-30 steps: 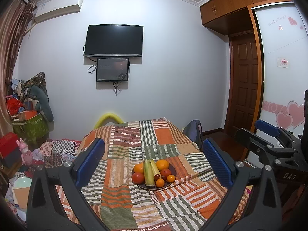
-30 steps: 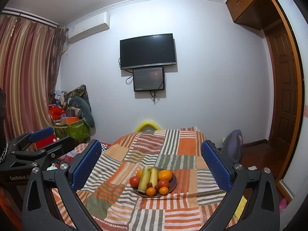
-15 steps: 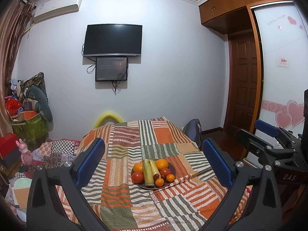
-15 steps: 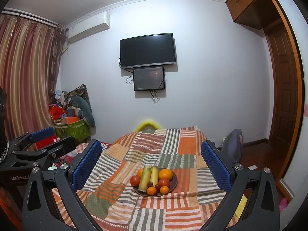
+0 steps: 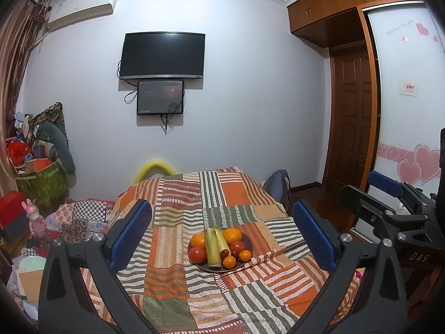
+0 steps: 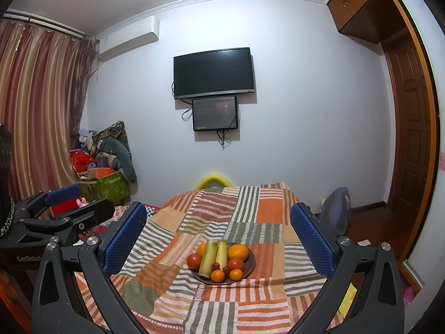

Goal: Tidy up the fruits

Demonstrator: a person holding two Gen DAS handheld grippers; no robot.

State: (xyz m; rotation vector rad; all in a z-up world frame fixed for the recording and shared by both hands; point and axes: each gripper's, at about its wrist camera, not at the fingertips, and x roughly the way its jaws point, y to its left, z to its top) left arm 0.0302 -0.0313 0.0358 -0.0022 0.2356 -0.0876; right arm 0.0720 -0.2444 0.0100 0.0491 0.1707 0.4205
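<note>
I hold my left hand-held gripper out over the near end of the patchwork-covered surface, its two blue-padded fingers spread wide apart with nothing between them. My right hand-held gripper sits the same way, fingers well apart and gripping nothing; from the left wrist view I can see it off to the right, beside the surface's edge. The dark plate rests on the striped orange, green and white cloth, ahead of both grippers and framed between each pair of fingers without touching them. On the plate lie two pale green-yellow corn cobs side by side, pointing away from me. A large orange sits to their right at the back, and another orange is partly hidden on their left. A red tomato lies left of the cobs and a second tomato on the right. Two small tangerines sit at the plate's near rim, with a few dark grapes tucked between them and the cobs. On the far wall hangs a black television with a smaller screen just below it, and a brown wooden door stands to the right.
</note>
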